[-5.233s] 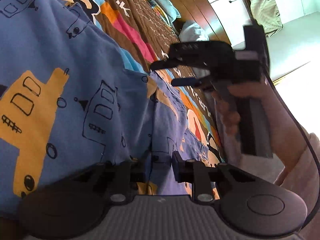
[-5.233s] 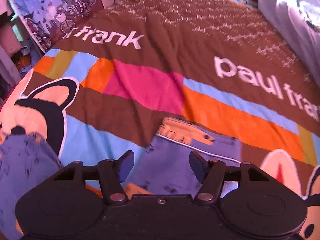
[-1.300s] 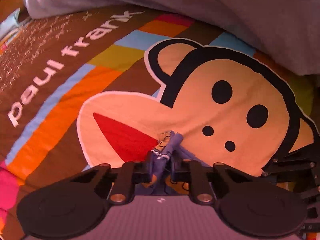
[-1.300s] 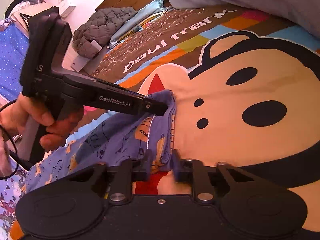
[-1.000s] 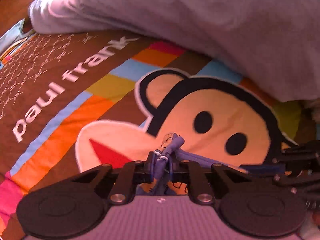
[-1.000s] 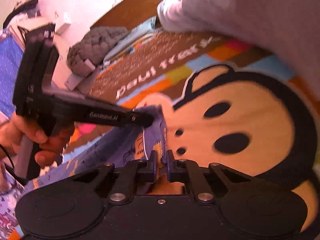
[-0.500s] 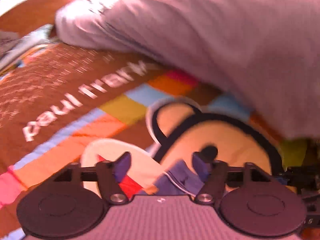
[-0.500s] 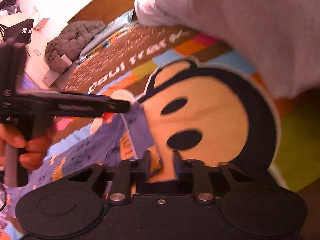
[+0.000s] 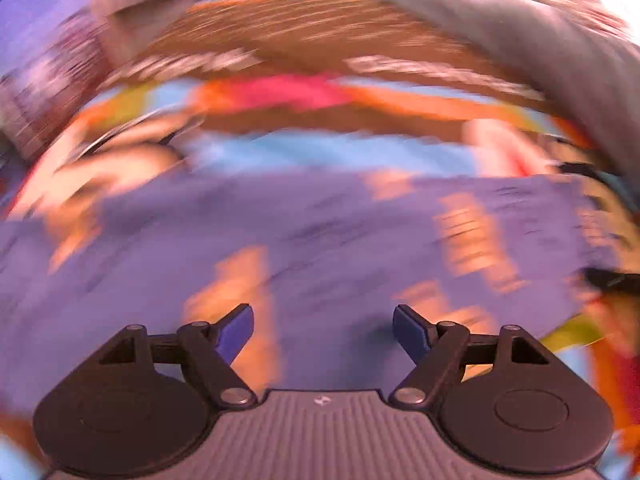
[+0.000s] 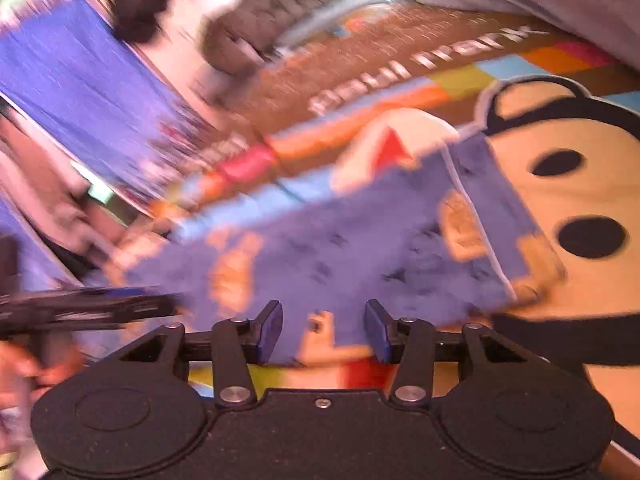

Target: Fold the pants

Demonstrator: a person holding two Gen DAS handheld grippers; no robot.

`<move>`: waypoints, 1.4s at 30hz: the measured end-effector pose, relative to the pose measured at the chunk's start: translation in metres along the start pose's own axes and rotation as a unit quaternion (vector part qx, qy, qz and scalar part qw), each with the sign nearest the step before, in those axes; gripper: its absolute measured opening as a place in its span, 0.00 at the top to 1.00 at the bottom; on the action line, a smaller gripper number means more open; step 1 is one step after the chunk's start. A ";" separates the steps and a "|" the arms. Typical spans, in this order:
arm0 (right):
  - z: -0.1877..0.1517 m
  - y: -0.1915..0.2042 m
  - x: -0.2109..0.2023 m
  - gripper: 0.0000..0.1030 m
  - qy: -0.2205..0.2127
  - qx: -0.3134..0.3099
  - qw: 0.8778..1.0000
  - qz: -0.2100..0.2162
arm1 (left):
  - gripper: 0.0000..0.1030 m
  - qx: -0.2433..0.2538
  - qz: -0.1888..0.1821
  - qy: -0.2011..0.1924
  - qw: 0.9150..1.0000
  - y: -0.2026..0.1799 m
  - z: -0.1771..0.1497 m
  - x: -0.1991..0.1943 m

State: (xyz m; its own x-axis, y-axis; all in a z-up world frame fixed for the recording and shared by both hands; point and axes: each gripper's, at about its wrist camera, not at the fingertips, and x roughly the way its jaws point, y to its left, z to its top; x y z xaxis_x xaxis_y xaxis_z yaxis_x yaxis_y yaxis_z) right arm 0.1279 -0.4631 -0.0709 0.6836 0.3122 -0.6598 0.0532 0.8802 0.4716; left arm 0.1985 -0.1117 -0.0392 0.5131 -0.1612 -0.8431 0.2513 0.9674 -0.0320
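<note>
Fingers spread on both grippers, nothing held — left gripper (image 9: pixel 323 334) hovers over blue printed pants (image 9: pixel 328 240), right gripper (image 10: pixel 323 330) low at near edge of same cloth. Pants lie flat on cartoon bedspread (image 10: pixel 580 128), long axis running from hem end near monkey face back toward person's left. Left-wrist view badly blurred. Judged: right gripper nearer hem end (image 10: pixel 496 216) — likely its corner to take for next fold.
</note>
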 end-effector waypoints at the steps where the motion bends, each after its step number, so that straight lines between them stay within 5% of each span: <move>1: 0.000 -0.001 -0.001 0.68 -0.004 0.004 1.000 -0.013 | 0.24 -0.013 0.001 -0.008 1.000 0.020 -0.010 -0.007; 5: 0.001 -0.022 -0.014 0.62 -0.044 0.041 0.996 -0.070 | 0.24 -0.005 0.028 -0.011 1.000 0.070 -0.035 -0.038; 8: -0.002 -0.038 -0.014 0.60 -0.057 0.084 0.993 -0.052 | 0.22 -0.005 0.046 0.009 0.999 0.100 -0.041 -0.057; 10: -0.003 -0.038 -0.016 0.53 -0.064 0.081 0.993 -0.053 | 0.22 -0.029 0.022 0.014 0.999 0.119 -0.039 -0.070; 15: -0.011 0.023 -0.031 0.24 -0.113 -0.017 0.991 -0.077 | 0.18 -0.007 -0.006 -0.056 0.998 0.141 -0.009 -0.095; 19: -0.003 0.100 0.008 0.05 -0.049 -0.116 0.992 -0.010 | 0.04 0.056 0.042 -0.084 0.994 0.126 0.040 -0.073; 24: 0.001 0.189 0.071 0.04 -0.017 -0.293 0.956 -0.017 | 0.03 0.106 0.027 -0.078 0.991 0.104 0.104 -0.016; 25: 0.002 0.199 0.081 0.04 -0.010 -0.312 0.950 -0.009 | 0.06 0.105 0.013 -0.070 0.992 0.104 0.115 -0.003; 27: -0.002 0.212 0.097 0.03 -0.003 -0.325 0.945 0.017 | 0.26 0.111 -0.028 -0.036 0.993 0.107 0.128 0.024; 29: -0.013 0.218 0.112 0.03 0.015 -0.330 0.943 0.045 | 0.61 0.136 -0.057 0.014 0.989 0.105 0.135 0.045; 32: -0.031 0.212 0.129 0.03 0.033 -0.311 0.948 0.056 | 0.61 0.187 -0.081 0.034 0.978 0.095 0.132 0.055; 35: -0.039 0.205 0.130 0.03 0.020 -0.305 0.950 0.063 | 0.58 0.220 -0.059 0.051 0.972 0.087 0.128 0.069; 42: -0.036 0.200 0.130 0.02 0.022 -0.285 0.955 0.079 | 0.48 0.213 -0.016 0.062 0.975 0.079 0.138 0.082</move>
State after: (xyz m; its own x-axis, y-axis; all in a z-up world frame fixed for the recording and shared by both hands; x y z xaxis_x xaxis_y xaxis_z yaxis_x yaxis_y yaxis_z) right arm 0.2016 -0.2334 -0.0832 0.6185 0.4607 -0.6365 -0.4612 0.8687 0.1807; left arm 0.3737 -0.0750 -0.0367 0.4022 -0.1399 -0.9048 0.5972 0.7891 0.1435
